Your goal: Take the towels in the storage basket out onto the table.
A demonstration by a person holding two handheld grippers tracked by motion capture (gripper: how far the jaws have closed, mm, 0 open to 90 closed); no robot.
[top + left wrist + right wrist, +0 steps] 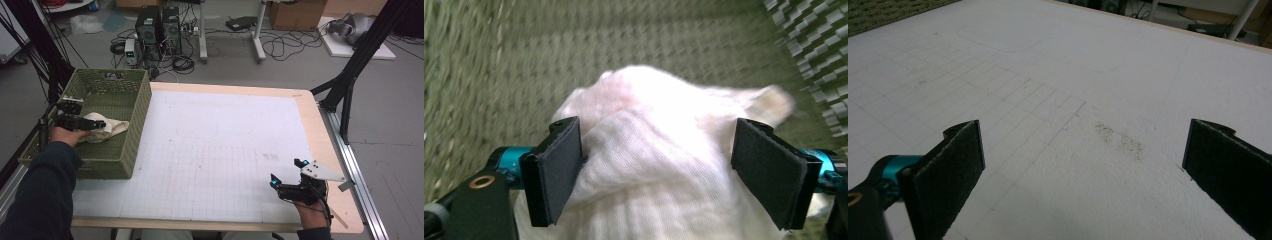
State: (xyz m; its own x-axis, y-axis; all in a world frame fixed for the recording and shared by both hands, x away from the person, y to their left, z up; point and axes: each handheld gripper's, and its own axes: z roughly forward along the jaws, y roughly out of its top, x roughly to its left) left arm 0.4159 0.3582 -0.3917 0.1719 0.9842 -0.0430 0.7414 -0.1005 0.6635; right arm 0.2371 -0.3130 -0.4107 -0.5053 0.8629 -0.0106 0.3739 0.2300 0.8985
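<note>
cloth (pixel 659 165): white, bunched, lay inside green basket (pixel 135 125) at table's left edge | left gripper (pixel 92 123): in basket, jaws wide astride cloth, one pad touching it, no clamp seen | right gripper (pixel 287 175): jaws wide apart, nothing between, low over white gridded mat (pixel 215 150) near table's right front corner

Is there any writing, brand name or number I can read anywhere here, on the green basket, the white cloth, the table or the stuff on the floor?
None can be read.
Green woven plastic basket: no label shows.
White crumpled cloth: plain, no print.
White gridded table mat: faint lines and a dark smudge, no words.
Black computer towers on the floor and brown cardboard boxes: any markings too small to read.
</note>
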